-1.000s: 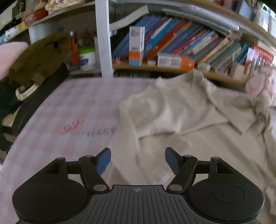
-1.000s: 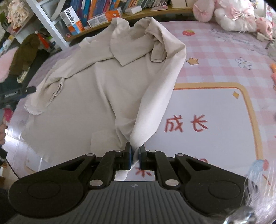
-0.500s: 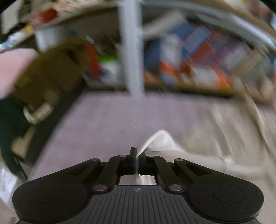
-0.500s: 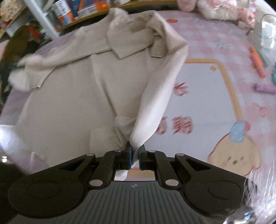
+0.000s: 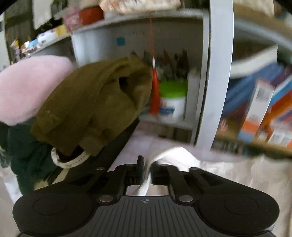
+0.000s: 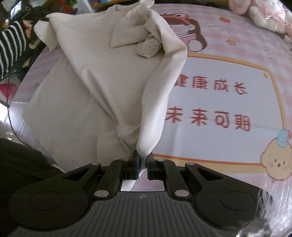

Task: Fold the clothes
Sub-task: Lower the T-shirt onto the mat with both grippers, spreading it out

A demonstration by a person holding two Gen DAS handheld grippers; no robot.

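**Both grippers pinched the cream garment over the pink mat**

Your right gripper had its jaws pressed together on a bunched edge of the cream garment, which rose from the pinch in a taut fold. From there the cloth ran away across the table, with a crumpled sleeve or collar piece heaped near its far end. Beside the fold, to the right, the pink cartoon mat lay bare, showing its red characters inside an orange border. A plush toy sat at the far right corner.

Your left gripper was likewise clamped on a white fold of the same garment, the fabric bulging up just past the fingertips and spreading off to the right. This view was blurred. Beyond the grip stood a white shelf post, with an olive-brown garment piled to the left and boxes and books on the shelf to the right.
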